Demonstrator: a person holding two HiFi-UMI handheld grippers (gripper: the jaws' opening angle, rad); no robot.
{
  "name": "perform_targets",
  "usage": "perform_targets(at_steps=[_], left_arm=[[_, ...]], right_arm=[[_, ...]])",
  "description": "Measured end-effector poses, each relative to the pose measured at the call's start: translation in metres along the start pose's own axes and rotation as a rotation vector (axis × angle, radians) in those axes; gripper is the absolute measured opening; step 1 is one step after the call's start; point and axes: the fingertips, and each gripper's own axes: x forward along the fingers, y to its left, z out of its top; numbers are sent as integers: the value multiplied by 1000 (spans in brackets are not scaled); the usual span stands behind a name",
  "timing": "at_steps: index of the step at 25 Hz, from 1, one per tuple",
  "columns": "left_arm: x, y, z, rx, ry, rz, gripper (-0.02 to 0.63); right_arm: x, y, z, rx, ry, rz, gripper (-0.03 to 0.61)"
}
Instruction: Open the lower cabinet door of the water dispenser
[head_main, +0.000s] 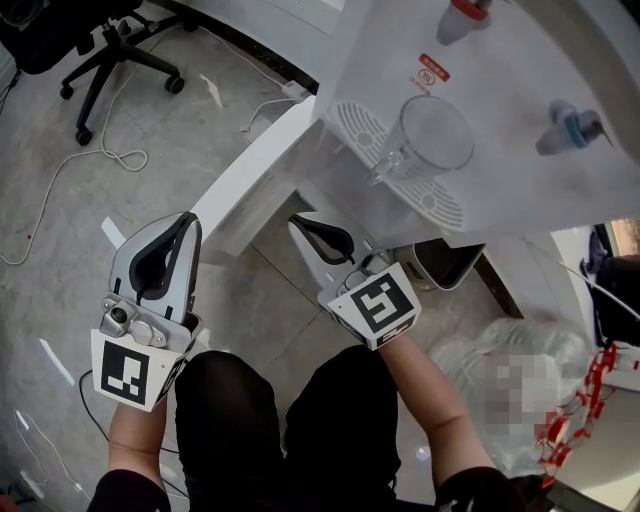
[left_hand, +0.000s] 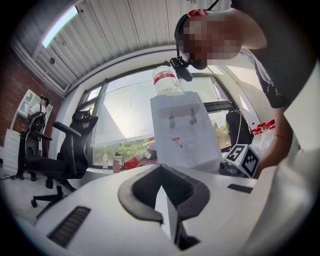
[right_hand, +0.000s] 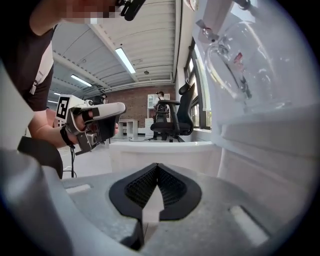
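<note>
The white water dispenser (head_main: 520, 190) stands at the upper right of the head view, with a glass (head_main: 430, 135) on its drip tray. Its lower cabinet door (head_main: 250, 165) stands swung out to the left, away from the body. My right gripper (head_main: 298, 222) is shut and empty, its tip low between the door's inner face and the cabinet front. In the right gripper view the door (right_hand: 165, 152) lies straight ahead and the dispenser body (right_hand: 270, 150) is on the right. My left gripper (head_main: 188, 222) is shut on nothing, near the door's free end.
A black office chair (head_main: 110, 40) and loose cables (head_main: 60, 180) are on the floor at the upper left. A dark bin-like object (head_main: 445, 262) and a clear plastic bag (head_main: 490, 350) sit beside the dispenser's base. My knees fill the bottom middle.
</note>
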Motion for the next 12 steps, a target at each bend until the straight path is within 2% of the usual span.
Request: perform_targets(at_steps=[2,6,12], left_arm=[[1,-3,2,-8,40,-19,8],[1,-6,17,-4,135,-72,7],[17,-18,51,-59,176,-114,6]], right_arm=[[-9,-4,-4,42,52,-27,5],[-26,1,1,176,122,-22,5],[-62,-3,10,232,210,-55,5]])
